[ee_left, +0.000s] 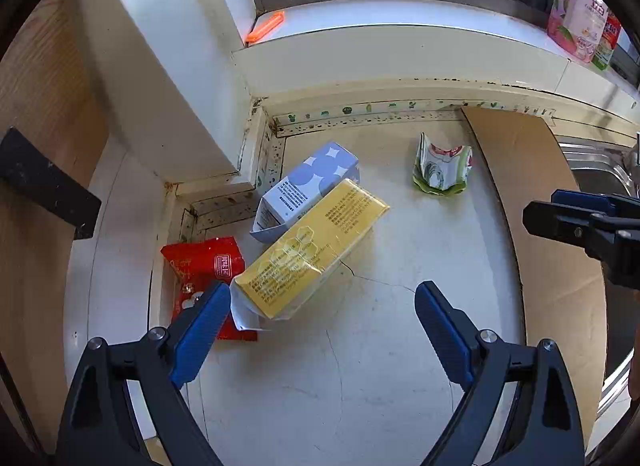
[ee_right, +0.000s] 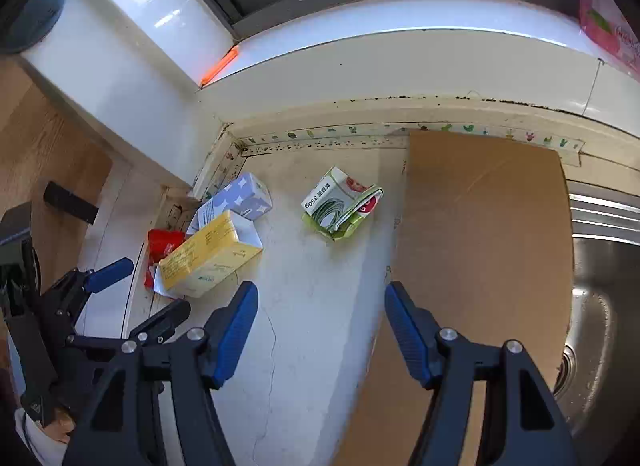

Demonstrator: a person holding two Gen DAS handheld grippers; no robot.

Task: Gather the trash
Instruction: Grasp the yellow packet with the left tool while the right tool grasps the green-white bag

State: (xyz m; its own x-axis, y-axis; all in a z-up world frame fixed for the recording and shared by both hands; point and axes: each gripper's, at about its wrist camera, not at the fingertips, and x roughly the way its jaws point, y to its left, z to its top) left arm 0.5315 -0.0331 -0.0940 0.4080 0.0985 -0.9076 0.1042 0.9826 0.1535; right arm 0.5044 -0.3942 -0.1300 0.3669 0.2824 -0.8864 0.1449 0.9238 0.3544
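Note:
Trash lies on the white counter. A yellow box [ee_left: 316, 250] leans on a lavender dotted box [ee_left: 308, 185], with a red wrapper [ee_left: 204, 270] at their left. A crushed green-and-white carton [ee_left: 442, 167] lies apart to the right. My left gripper [ee_left: 322, 330] is open and empty, just before the yellow box's near end. My right gripper [ee_right: 318, 326] is open and empty, above bare counter, short of the green carton [ee_right: 340, 203]. The right view also shows the yellow box [ee_right: 208, 254], the lavender box [ee_right: 240, 195], the red wrapper [ee_right: 160, 246] and the left gripper [ee_right: 136, 286].
A brown cardboard sheet [ee_right: 480, 246] lies on the counter at the right, beside a steel sink [ee_right: 600, 286]. A white wall corner and windowsill [ee_left: 360, 53] border the back. An orange clip [ee_left: 266, 27] and pink packets [ee_left: 576, 13] sit on the sill. A wooden cabinet [ee_left: 44, 105] stands left.

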